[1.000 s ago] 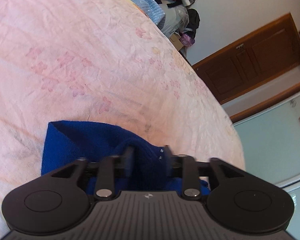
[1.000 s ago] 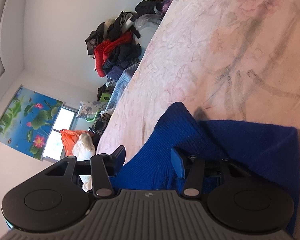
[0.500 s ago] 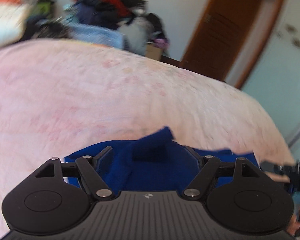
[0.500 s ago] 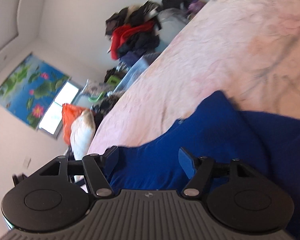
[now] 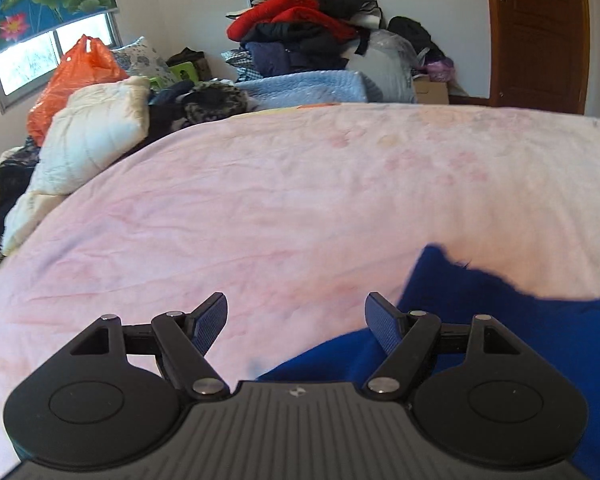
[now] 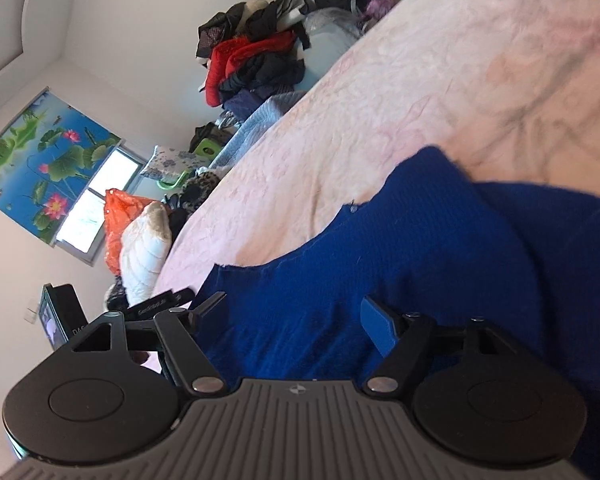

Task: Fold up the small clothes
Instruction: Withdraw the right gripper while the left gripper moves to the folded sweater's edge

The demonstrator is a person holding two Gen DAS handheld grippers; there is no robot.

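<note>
**Between grasps on the blue knit**

Judged to be a pause between folds: both tools free, nothing gripped. Left tool (image 5: 296,320) spread wide, hovering over bare pink bedsheet (image 5: 260,208) at lower centre of its frame, with the blue knit garment (image 5: 520,320) off to the lower right, just behind the right-hand finger. Right tool (image 6: 294,316) likewise spread wide, empty, poised directly above the same blue knit garment (image 6: 380,260), which fills the lower right of that frame.

Next move, as a guess: pick an edge or corner, close on it, carry it across. Calls for a low approach so that one layer only is pinched, not the sheet beneath.

Deep blue, fine ribbed knit, soft and limp. Lying rumpled on the bed, partly doubled over, one corner peaked upward, edges wavy rather than square. Garment type not discernible.
</note>
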